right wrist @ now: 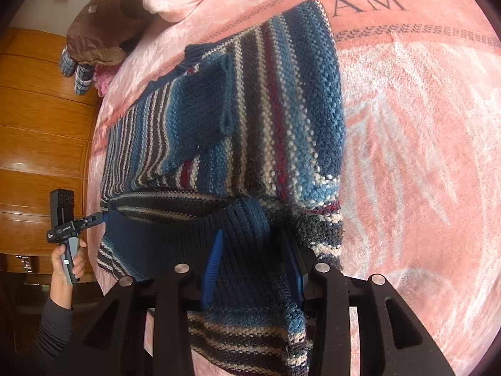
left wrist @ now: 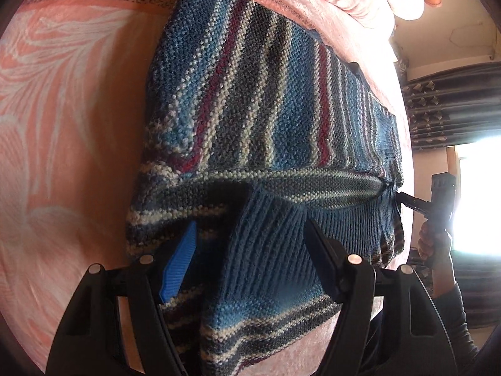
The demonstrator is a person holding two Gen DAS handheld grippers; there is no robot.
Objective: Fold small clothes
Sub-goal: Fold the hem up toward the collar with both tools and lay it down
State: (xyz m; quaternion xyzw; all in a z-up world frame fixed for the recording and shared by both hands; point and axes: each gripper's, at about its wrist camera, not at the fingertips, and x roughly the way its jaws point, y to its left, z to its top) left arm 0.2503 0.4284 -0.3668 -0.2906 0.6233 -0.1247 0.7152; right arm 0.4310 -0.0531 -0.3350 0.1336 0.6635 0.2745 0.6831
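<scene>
We have the striped knit sweater [left wrist: 250,109] on the pink bed blanket [left wrist: 62,125], its near hem lifted: left gripper [left wrist: 250,250] and right gripper [right wrist: 253,250] each pinch one end, body stretching away ahead.

A coarse, matt knitted sweater [left wrist: 250,100] in blue, grey, cream and maroon stripes, its hem a finer dark-blue rib, lies on a plush pink blanket [left wrist: 69,125] with a soft, slightly shiny pile and pale leaf patterning. The left gripper [left wrist: 250,250] and right gripper [right wrist: 250,250] are matt black plastic with small bright metal pins; their blue pads [right wrist: 213,263] look like ridged plastic or rubber. Glossy varnished wood panelling [right wrist: 40,131] reflects light in the right wrist view, beside a brown cloth bundle [right wrist: 103,28]. Dark patterned curtains [left wrist: 454,109] hang matt in the left wrist view.
</scene>
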